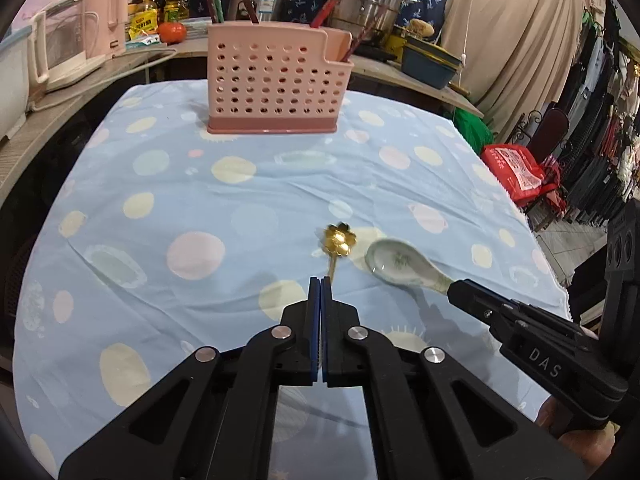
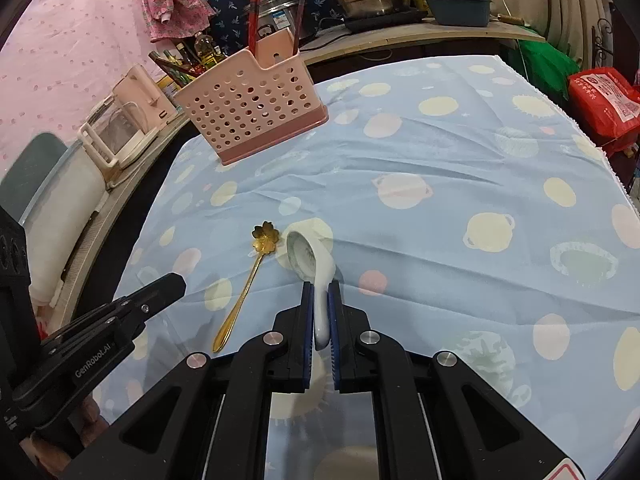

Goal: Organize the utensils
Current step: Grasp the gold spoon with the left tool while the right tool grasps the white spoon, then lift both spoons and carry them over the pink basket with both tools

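Note:
A gold spoon with a flower-shaped bowl (image 1: 339, 238) (image 2: 264, 238) lies flat on the blue dotted cloth. My left gripper (image 1: 320, 280) (image 2: 176, 282) is shut with nothing between its pads. It hovers just left of the gold handle and above it. Beside the gold spoon, a white ceramic soup spoon (image 1: 394, 262) (image 2: 306, 254) rests its bowl on the cloth. My right gripper (image 2: 321, 285) (image 1: 454, 292) is shut on its handle. A pink perforated utensil holder (image 1: 276, 84) (image 2: 252, 108) stands at the table's far side with chopsticks in it.
A pink kettle (image 1: 64, 48) (image 2: 120, 128) and a white container stand on the left counter. Steel pots (image 1: 368, 0), bottles and a blue basin (image 1: 430, 62) crowd the back shelf. A red bag (image 1: 516, 172) sits past the table's right edge.

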{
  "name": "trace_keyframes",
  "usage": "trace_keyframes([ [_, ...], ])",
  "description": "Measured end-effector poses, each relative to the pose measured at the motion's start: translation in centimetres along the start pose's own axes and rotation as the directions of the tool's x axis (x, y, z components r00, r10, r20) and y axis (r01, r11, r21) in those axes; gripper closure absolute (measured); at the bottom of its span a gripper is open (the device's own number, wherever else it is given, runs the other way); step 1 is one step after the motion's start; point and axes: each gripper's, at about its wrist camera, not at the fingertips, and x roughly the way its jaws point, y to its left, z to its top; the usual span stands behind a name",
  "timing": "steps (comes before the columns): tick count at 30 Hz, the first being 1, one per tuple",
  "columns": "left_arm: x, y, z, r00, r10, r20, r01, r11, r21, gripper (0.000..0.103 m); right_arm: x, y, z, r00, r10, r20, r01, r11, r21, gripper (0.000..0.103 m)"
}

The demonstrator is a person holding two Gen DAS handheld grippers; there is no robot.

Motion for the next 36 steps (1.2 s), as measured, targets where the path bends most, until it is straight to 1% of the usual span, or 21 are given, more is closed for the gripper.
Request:
trace_keyframes([
  [3, -0.4, 0.4, 0.4, 1.0, -0.007, 0.004, 0.007, 1.0, -0.009, 0.103, -0.2, 0.4, 0.2, 1.0, -0.002, 0.007, 0.002, 1.0, -0.009, 0.096],
  [5, 0.0, 0.4, 0.1, 0.999, -0.029, -0.021, 0.028, 0.999, -0.015, 0.103, 0.0, 0.3, 0.1, 1.0, -0.003, 0.004, 0.003, 1.0, -0.008, 0.096],
  [7, 0.7, 0.2, -0.7, 0.999, -0.027, -0.042, 0.026, 1.0, -0.017, 0.101, 0.1, 0.1, -0.1, 1.0, 0.0, 0.001, 0.0, 1.0, -0.003, 0.096],
  [8, 1.2, 0.1, -1.1, 0.998, -0.031, -0.057, 0.031, 0.999, -0.008, 0.098, 0.1, 0.1, -0.2, 1.0, 0.0, 0.0, 0.0, 1.0, -0.002, 0.096],
  [9, 1.6, 0.0, -1.5, 0.997, -0.034, -0.072, 0.034, 0.999, -0.002, 0.091, 0.1, 0.1, -0.3, 1.0, 0.001, -0.002, -0.001, 1.0, 0.0, 0.096],
  [11, 2.4, 0.0, -2.2, 0.995, -0.03, -0.095, 0.029, 1.0, -0.004, 0.081, 0.1, 0.1, -0.4, 1.0, -0.001, -0.005, 0.001, 1.0, -0.002, 0.096],
  [12, 2.7, 0.1, -2.5, 0.994, -0.034, -0.103, 0.033, 0.999, -0.013, 0.078, 0.2, 0.1, -0.5, 1.0, -0.001, -0.006, 0.001, 1.0, -0.002, 0.096],
  [13, 3.0, 0.3, -2.7, 0.993, -0.038, -0.112, 0.036, 0.999, -0.022, 0.078, 0.2, 0.2, -0.5, 1.0, -0.001, -0.008, 0.001, 1.0, -0.001, 0.096],
  [15, 3.6, 0.7, -3.0, 0.991, -0.045, -0.129, 0.04, 0.998, -0.041, 0.078, 0.2, 0.1, -0.7, 1.0, 0.0, -0.012, 0.0, 1.0, 0.002, 0.096],
  [20, 3.6, 1.0, -3.2, 0.991, -0.064, -0.115, 0.057, 0.997, -0.06, 0.08, 0.5, 0.1, -1.1, 1.0, 0.001, -0.023, -0.001, 1.0, 0.004, 0.096],
  [21, 3.6, 1.0, -3.3, 0.992, -0.059, -0.112, 0.053, 0.997, -0.056, 0.083, 0.6, 0.1, -1.2, 1.0, 0.002, -0.026, -0.001, 1.0, 0.005, 0.096],
  [23, 3.6, 0.9, -3.5, 0.991, -0.059, -0.116, 0.055, 0.997, -0.045, 0.092, 0.7, 0.1, -1.3, 1.0, 0.001, -0.029, -0.001, 1.0, 0.004, 0.096],
  [27, 3.0, 0.9, -3.7, 0.992, -0.058, -0.111, 0.054, 0.998, -0.037, 0.093, 0.7, 0.1, -1.4, 1.0, 0.001, -0.032, -0.001, 1.0, 0.004, 0.096],
  [31, 1.9, 0.7, -3.4, 0.995, -0.039, -0.09, 0.038, 0.999, -0.015, 0.093, 0.6, 0.1, -1.4, 1.0, 0.002, -0.029, -0.002, 1.0, 0.004, 0.096],
  [34, 0.8, 1.0, -2.8, 0.997, -0.039, -0.063, 0.038, 0.999, -0.021, 0.094, 0.2, 0.3, -1.3, 1.0, 0.008, -0.021, -0.008, 1.0, 0.003, 0.096],
  [35, 0.5, 1.0, -2.5, 0.998, -0.038, -0.055, 0.037, 0.999, -0.022, 0.096, 0.0, 0.4, -1.2, 1.0, 0.011, -0.017, -0.011, 1.0, 0.003, 0.096],
  [36, 0.1, 1.1, -2.2, 0.998, -0.037, -0.043, 0.036, 0.999, -0.024, 0.102, -0.2, 0.4, -1.0, 1.0, 0.014, -0.01, -0.014, 1.0, 0.001, 0.096],
])
